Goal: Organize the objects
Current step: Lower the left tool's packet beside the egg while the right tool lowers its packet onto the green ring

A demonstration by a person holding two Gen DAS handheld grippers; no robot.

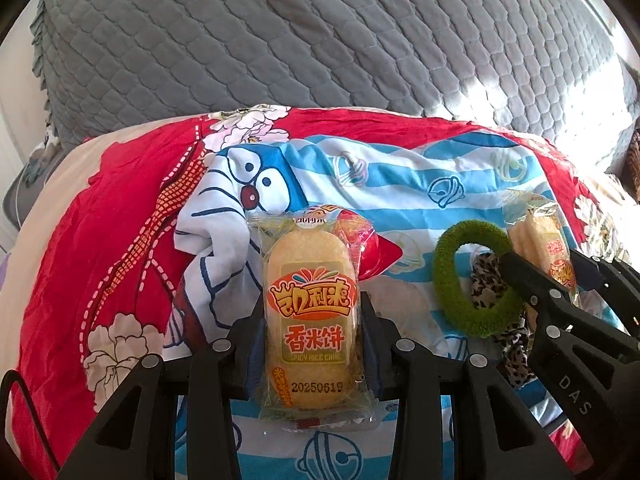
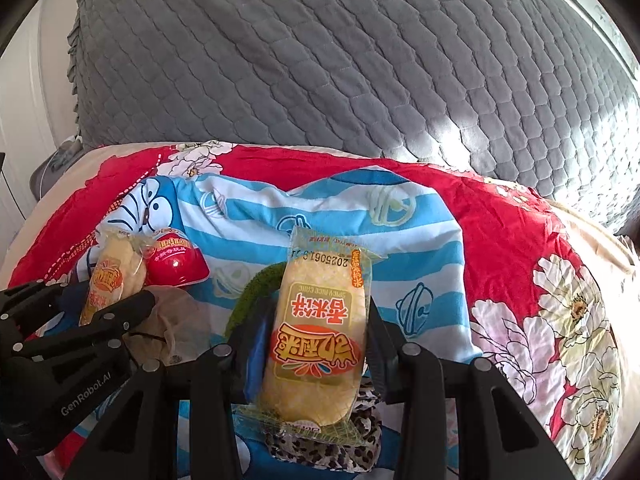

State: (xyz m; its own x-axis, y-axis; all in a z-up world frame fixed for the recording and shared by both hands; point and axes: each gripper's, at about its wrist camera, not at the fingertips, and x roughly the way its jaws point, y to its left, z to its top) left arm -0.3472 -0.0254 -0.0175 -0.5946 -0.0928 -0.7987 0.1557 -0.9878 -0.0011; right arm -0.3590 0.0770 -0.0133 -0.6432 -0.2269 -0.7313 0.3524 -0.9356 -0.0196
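A bed fills the scene, spread with a grey quilted cover (image 1: 280, 40) with a ruffled edge on the left. In front lies a red floral quilt (image 2: 520, 240) under a blue-and-white striped cartoon sheet (image 1: 400, 184). Bright sunlight falls across the right side; a pale wall (image 2: 24, 120) shows at left

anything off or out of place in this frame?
Nothing spilled or torn. One oddity: the rice cake packet in the right gripper is upside down, print inverted; the left gripper holds its packet right way up.
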